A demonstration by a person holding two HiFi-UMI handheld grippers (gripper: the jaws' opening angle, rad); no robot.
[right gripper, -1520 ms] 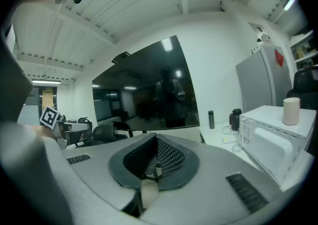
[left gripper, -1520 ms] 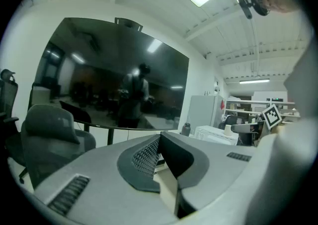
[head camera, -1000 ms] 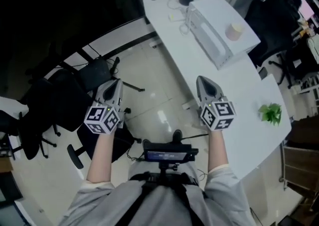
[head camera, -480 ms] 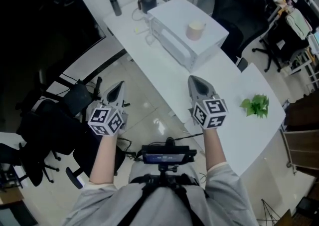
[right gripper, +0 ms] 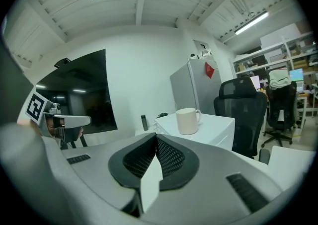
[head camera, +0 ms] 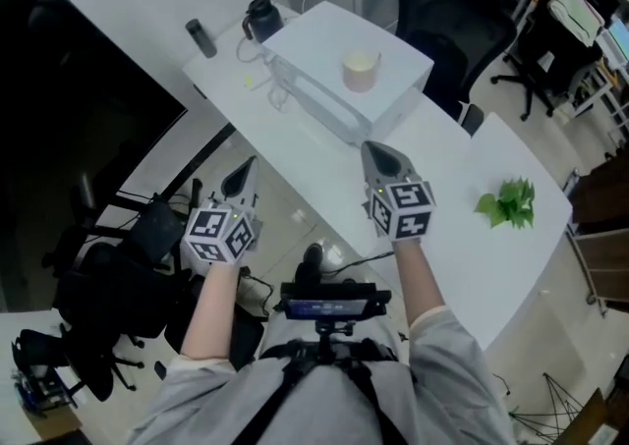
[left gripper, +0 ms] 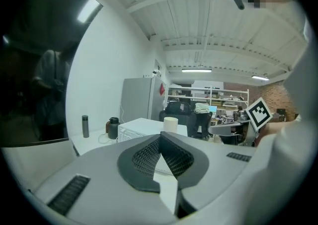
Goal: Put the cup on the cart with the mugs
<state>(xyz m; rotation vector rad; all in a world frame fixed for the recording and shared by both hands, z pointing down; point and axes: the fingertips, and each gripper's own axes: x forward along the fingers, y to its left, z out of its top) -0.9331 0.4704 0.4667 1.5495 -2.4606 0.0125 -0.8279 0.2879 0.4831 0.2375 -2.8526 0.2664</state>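
- While the head view is up: what's the surface, what's the room?
- Long white table point(head camera: 462, 237) with a curved front edge, in an office. Pale glossy floor point(head camera: 285, 188). Big black panel point(head camera: 69, 89) on the left. Black office chairs point(head camera: 452, 1) stand behind the table.
- What's on it?
- White box-shaped appliance point(head camera: 314, 50). A dark jug point(head camera: 259, 19) and a slim dark bottle point(head camera: 200, 38) at the far end, a small green plant point(head camera: 507, 203) at the near end.
- Cup?
- The cup point(head camera: 361, 70) stands upright on top of the appliance, towards one end. It's plain cream, with one handle that sits on the right in the right gripper view.
- Grippers?
- Left gripper point(head camera: 245, 173): jaws together and empty, over the floor beside the table. Right gripper point(head camera: 374, 151): jaws together and empty, over the table's front edge, well apart from the cup.
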